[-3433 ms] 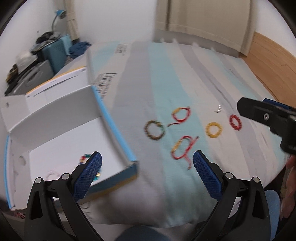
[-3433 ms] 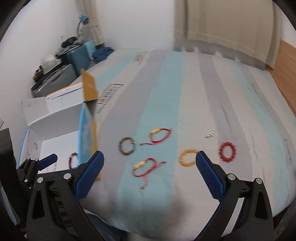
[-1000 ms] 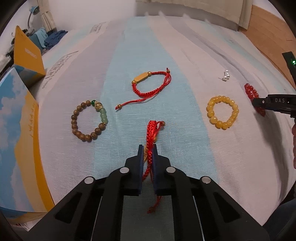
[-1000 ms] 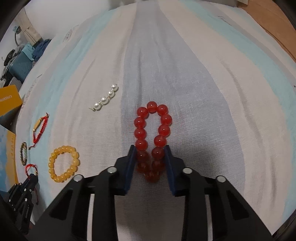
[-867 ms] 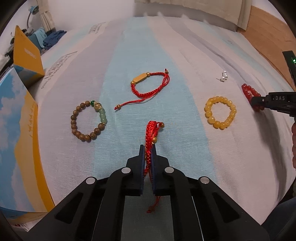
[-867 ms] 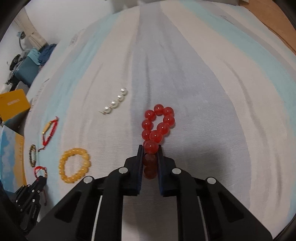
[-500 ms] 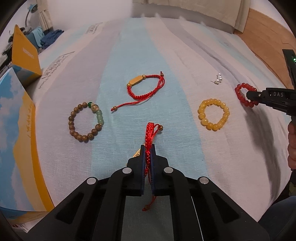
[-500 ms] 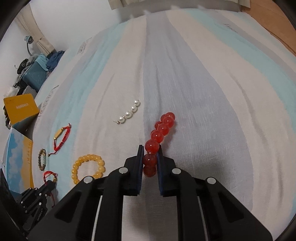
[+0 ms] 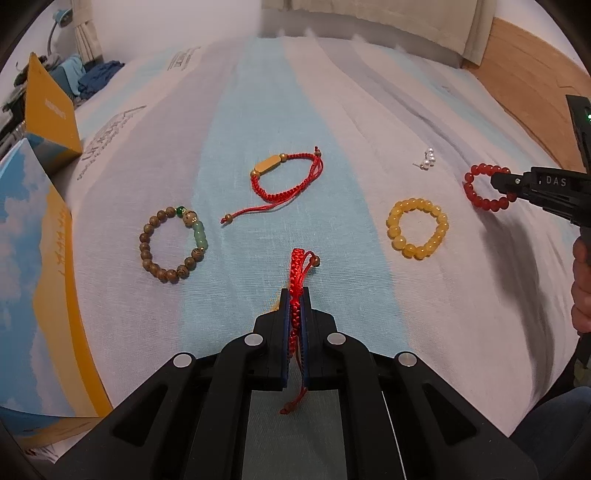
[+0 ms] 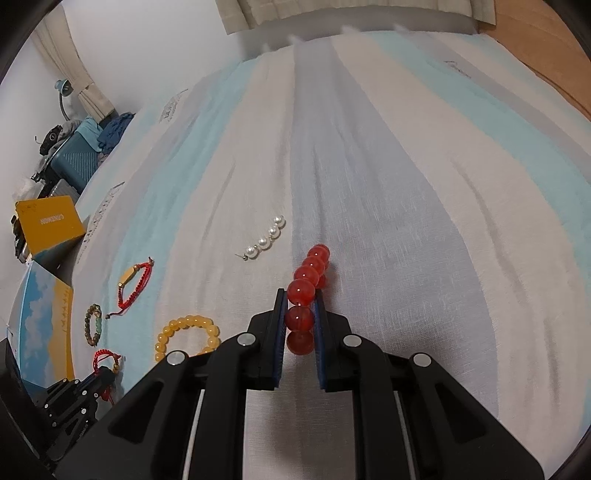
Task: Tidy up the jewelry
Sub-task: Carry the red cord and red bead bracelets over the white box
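Closest to the left wrist cam, the left gripper (image 9: 295, 299) has its jaws pinched tight on a red cord bracelet (image 9: 301, 264). The braid is squashed flat between the blue pads, its loop and a small bead poke out in front, and a loose tail hangs down behind. In the right wrist view the same gripper sits at the bottom left with the cord in it.

Same deal on the other side: the right gripper (image 10: 299, 301) is clamped on a red bead bracelet (image 10: 308, 275), with 2 beads sitting between the pads and the rest of the ring sticking out ahead, edge-on, so it looks like a stack. From the left cam that ring hangs off the gripper tip, clear of the striped sheet (image 9: 258, 110), shadow under it. Part of the person's hand (image 9: 581, 288) shows at the right edge.

Just past the grippers, flat on the sheet: a yellow bead bracelet (image 9: 417, 229) between the 2 grippers, and a wooden bead bracelet (image 9: 171, 243) with green beads off to the left. A bit farther, a 2nd red cord bracelet (image 9: 288, 181) with a gold bar. Near the red ring lies a short pearl string (image 10: 266, 238).

Along the left edge there's a box (image 9: 33, 258) with a sky print and orange trim, and far back are a suitcase (image 10: 74, 162) and curtains (image 9: 388, 22).
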The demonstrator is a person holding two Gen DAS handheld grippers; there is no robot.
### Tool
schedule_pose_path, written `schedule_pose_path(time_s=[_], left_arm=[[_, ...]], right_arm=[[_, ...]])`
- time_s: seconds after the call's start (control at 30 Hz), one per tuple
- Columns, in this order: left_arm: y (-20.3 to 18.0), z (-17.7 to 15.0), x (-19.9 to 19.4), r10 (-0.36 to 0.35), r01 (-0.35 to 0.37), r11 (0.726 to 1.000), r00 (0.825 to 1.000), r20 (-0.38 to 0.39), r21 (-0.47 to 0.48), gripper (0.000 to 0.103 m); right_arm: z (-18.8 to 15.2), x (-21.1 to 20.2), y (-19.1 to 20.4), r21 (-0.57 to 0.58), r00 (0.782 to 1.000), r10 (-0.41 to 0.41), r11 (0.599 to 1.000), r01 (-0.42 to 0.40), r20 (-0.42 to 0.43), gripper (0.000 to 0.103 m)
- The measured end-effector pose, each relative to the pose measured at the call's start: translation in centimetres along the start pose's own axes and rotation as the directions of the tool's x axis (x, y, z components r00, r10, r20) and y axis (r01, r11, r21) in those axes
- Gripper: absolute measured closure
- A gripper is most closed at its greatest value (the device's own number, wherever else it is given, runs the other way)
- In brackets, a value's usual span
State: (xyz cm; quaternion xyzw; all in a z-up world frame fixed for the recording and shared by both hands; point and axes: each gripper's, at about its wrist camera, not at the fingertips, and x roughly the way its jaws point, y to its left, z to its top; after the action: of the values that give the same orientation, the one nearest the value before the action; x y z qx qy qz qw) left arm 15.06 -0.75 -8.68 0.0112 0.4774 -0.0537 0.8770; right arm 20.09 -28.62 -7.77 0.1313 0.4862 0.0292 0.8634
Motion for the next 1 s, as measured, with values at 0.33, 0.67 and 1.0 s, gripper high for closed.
schedule_pose_path(time_s=[0.33,0.67,1.0], left_arm=[[-0.1,0.4,-1.7,0.012,-0.013,1.000,1.000,0.009,0.010,0.099],[0.0,0.8,-3.2,-0.010,0.010,1.000,0.999,-0.031,0.006,0.099],[-0.3,1.5,-6.6,0.009,-0.009,0.999,1.000,-0.007,0.046,0.099]], right_arm=[[-0.2,-1.2,0.7,-0.004,1.000,0.011,1.000,-0.011,0.012,0.090],[-0.7,-3.6,2.2,0.005,1.000,0.020,1.000,-0.020,0.005,0.090],[-0.5,-7.8,4.8,-0.031,0.999,0.005,1.000,-0.004,0.038,0.091]])
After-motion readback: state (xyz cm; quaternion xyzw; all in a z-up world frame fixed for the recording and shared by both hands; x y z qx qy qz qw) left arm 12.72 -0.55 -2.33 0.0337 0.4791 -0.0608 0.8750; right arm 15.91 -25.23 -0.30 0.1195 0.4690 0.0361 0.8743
